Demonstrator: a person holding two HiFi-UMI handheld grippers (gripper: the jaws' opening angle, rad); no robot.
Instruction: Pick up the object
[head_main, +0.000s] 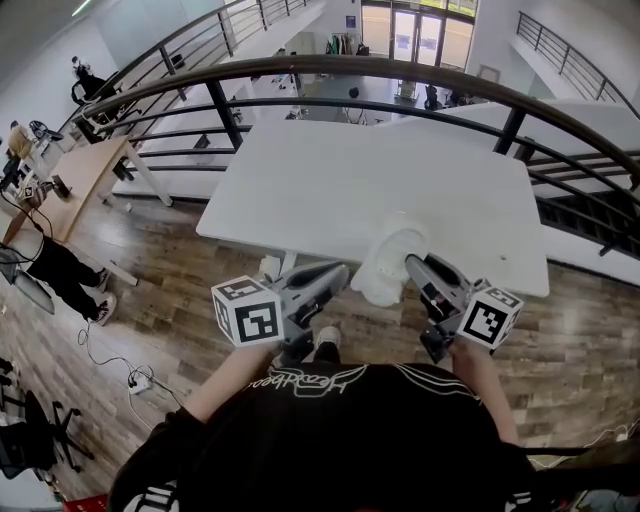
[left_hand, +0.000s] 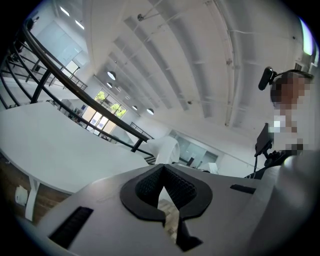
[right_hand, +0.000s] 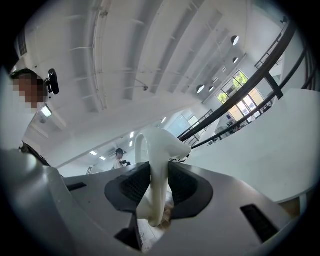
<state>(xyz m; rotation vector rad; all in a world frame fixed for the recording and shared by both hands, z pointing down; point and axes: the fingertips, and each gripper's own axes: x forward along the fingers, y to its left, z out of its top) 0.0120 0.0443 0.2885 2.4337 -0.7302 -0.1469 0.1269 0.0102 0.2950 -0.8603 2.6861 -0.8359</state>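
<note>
A white cup-like object (head_main: 388, 262) hangs at the near edge of the white table (head_main: 370, 180). My right gripper (head_main: 416, 268) is shut on it. In the right gripper view the dark pads (right_hand: 181, 184) press on both sides of the object's thin white wall (right_hand: 161, 146), and my right gripper (right_hand: 154, 176) points upward toward the ceiling. My left gripper (head_main: 338, 276) is shut with nothing in it. Its tip sits just left of the object. In the left gripper view the object (left_hand: 167, 149) shows right behind my left gripper (left_hand: 162, 172).
A black curved railing (head_main: 300, 68) runs behind the table, with an open drop to a lower floor beyond it. A wooden desk (head_main: 80, 170) and a seated person (head_main: 60, 272) are at the left. Cables and a power strip (head_main: 135, 378) lie on the wood floor.
</note>
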